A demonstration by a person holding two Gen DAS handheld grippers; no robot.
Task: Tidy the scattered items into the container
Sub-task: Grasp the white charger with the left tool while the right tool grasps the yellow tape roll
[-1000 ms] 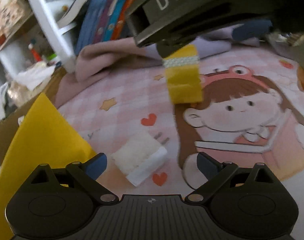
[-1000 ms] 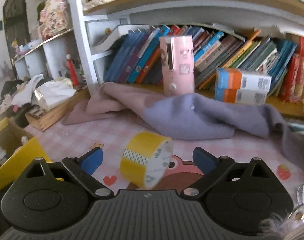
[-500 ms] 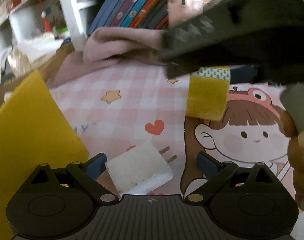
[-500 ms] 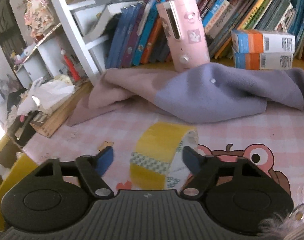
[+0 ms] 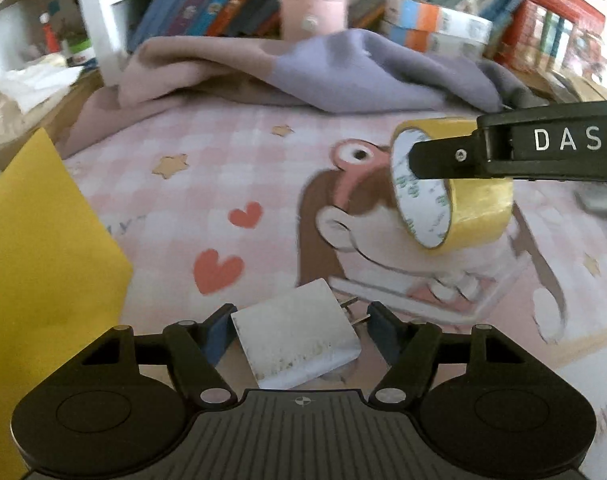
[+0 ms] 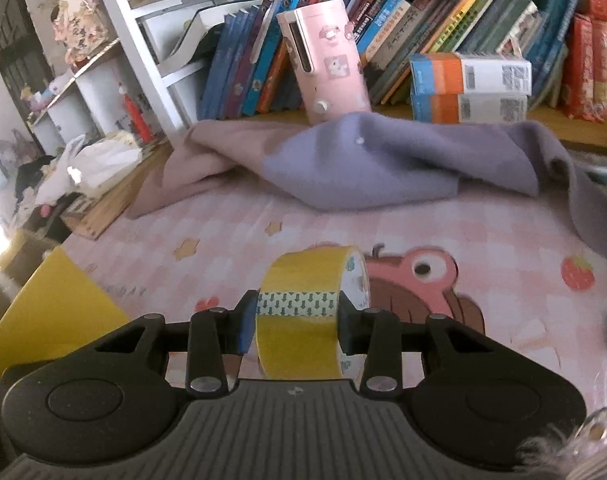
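My right gripper is shut on a yellow tape roll, holding it by its flat sides above the pink cartoon mat. The roll also shows in the left wrist view, hanging from the right gripper's black finger. My left gripper is low on the mat with a white plug adapter between its fingers; the jaws stand close on both sides of it, prongs pointing right. A yellow container wall stands at the left, and shows in the right wrist view.
A crumpled purple-pink cloth lies across the back of the mat. Behind it are a shelf of books, a pink device and orange-blue boxes. A white shelf post stands at the left.
My right gripper closed onto the tape roll and holds it lifted. My left gripper moved forward around the white adapter and its jaws narrowed on it.
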